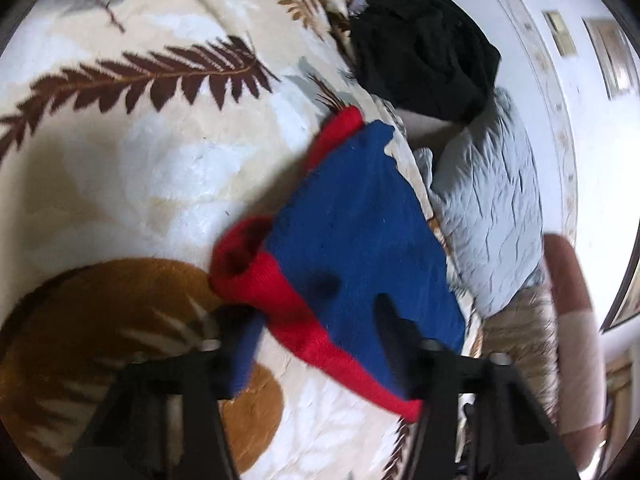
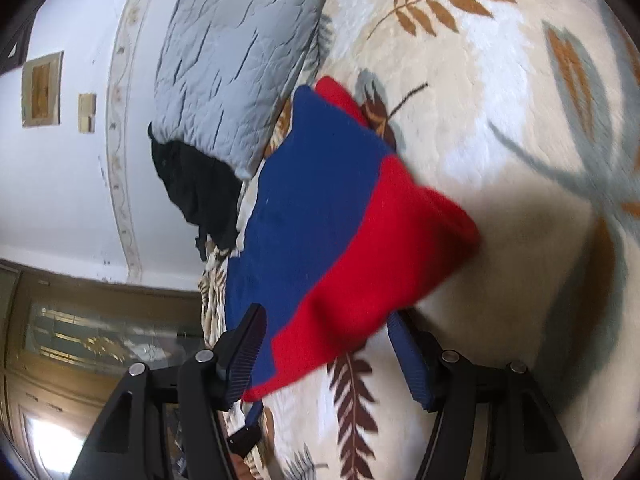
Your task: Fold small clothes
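Right claw [image 2: 326, 354] astride red-and-blue knit garment's [image 2: 332, 216] near edge

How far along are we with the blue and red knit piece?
Early. Nothing looks folded yet. In hand: the blue and red knit garment hangs bunched over the leaf-print blanket, its edge between the jaws of the left gripper and right gripper; blur hides whether the pads press. Left: spread, fold it, then the black garment beside the grey pillow.

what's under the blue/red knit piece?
The blue and red knit garment lies on the leaf-print blanket, far corner near the grey quilted pillow. Its near red edge sits between both grippers' fingers. Whatever the blanket shows beneath it is covered.
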### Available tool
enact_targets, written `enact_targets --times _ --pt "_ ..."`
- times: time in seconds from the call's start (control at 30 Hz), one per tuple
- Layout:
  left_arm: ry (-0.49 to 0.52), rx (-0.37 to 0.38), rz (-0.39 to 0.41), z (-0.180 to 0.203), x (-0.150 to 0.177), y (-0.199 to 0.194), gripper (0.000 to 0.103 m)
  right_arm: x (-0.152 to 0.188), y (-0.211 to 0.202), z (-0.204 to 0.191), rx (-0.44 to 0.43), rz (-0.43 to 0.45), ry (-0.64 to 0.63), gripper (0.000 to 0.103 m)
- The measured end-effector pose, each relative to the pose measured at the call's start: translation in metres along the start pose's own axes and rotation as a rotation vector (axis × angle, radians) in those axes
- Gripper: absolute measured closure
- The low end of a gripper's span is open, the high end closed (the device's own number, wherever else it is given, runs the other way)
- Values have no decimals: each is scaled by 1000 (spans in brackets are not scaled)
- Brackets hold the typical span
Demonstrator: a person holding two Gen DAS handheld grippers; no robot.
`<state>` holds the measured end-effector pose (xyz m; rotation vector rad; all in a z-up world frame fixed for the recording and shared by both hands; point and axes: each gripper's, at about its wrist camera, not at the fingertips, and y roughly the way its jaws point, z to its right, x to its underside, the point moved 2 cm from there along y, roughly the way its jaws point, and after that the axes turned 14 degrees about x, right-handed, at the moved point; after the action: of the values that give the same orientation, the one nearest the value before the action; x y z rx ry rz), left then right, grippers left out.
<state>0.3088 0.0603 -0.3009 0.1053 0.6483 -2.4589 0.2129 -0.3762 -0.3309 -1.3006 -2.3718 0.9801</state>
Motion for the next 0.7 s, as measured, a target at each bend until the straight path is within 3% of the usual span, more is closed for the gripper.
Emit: enact_targets --times 0.13,0.2,0.3,0.33,0.4,0.5,0.7 --pt "2 40 27 4 -3 1 63 -15 11 -10 -16 40 -4 35" --pt "49 53 38 12 0 1 63 -20 16 -17 -39 58 -14 35" --pt "99 -7 31 13 3 11 59 -24 17 -30 -62 105 -74 35" --pt "85 -20 23 9 2 13 54 -23 17 -34 -55 114 -95 36" --pt "65 -24 17 5 0 15 53 -21 24 -39 -7 120 -140 37" --pt "85 -27 8 12 2 15 45 -17 17 -35 13 124 -111 37" --pt "58 -6 25 11 -1 20 50 -8 -7 -6 103 125 11 36"
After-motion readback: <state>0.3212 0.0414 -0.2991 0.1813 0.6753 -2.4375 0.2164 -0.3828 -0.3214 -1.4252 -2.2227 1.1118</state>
